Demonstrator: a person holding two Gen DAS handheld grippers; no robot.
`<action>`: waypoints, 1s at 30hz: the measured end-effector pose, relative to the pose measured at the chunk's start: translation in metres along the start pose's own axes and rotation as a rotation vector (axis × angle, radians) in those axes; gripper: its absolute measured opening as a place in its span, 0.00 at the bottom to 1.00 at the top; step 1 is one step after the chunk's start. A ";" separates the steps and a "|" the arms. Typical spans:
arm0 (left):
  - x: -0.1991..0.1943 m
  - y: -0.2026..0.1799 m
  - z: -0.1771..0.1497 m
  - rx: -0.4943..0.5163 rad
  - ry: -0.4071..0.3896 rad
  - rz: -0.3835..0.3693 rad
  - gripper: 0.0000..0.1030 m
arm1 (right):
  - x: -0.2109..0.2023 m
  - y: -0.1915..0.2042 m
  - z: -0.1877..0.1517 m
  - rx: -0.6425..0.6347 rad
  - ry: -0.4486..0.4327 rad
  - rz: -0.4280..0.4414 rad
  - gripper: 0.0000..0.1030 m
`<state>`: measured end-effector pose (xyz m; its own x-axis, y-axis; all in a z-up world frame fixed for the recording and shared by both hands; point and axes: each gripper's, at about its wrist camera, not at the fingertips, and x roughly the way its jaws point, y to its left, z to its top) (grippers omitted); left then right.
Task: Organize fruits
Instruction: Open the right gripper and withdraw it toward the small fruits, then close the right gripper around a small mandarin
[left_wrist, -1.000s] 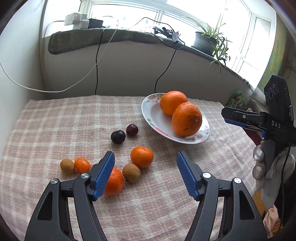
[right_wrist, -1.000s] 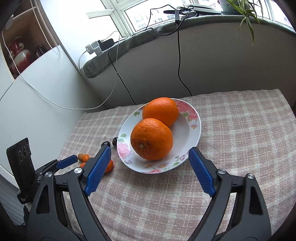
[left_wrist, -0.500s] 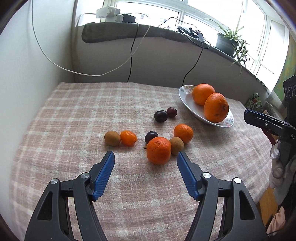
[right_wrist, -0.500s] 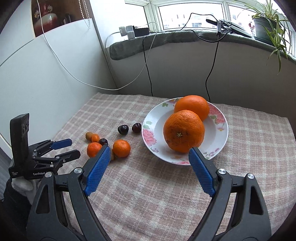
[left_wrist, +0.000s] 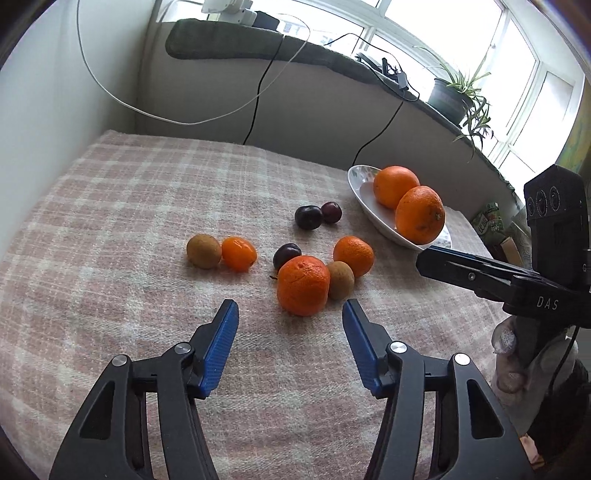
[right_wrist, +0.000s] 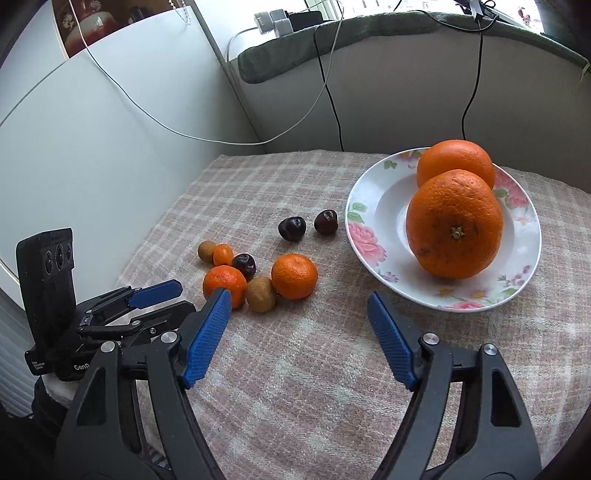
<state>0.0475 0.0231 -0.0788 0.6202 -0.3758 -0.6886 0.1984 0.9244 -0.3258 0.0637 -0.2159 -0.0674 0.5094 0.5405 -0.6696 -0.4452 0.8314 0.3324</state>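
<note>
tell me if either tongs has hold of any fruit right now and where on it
Nothing is held. The left tongs are closing with empty space between the pads, just short of the mandarin. The right tongs are closing over bare cloth.

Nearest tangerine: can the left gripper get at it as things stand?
Probably yes. The tangerine lies just ahead of the left gripper, with bare cloth between. The fingers are closing, empty. Watch the brown fruit touching its right side and the dark plum behind.
</note>
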 end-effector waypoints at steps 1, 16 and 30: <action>0.001 0.000 0.000 0.000 0.001 -0.005 0.52 | 0.004 0.001 0.000 0.003 0.007 -0.001 0.73; 0.017 -0.005 0.006 0.011 0.017 -0.030 0.45 | 0.047 -0.002 0.007 0.057 0.078 -0.006 0.60; 0.025 -0.002 0.009 0.016 0.038 -0.037 0.36 | 0.058 -0.006 0.011 0.105 0.093 0.008 0.55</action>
<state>0.0695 0.0122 -0.0890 0.5826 -0.4120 -0.7007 0.2328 0.9105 -0.3418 0.1044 -0.1876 -0.1009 0.4332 0.5371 -0.7238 -0.3669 0.8386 0.4027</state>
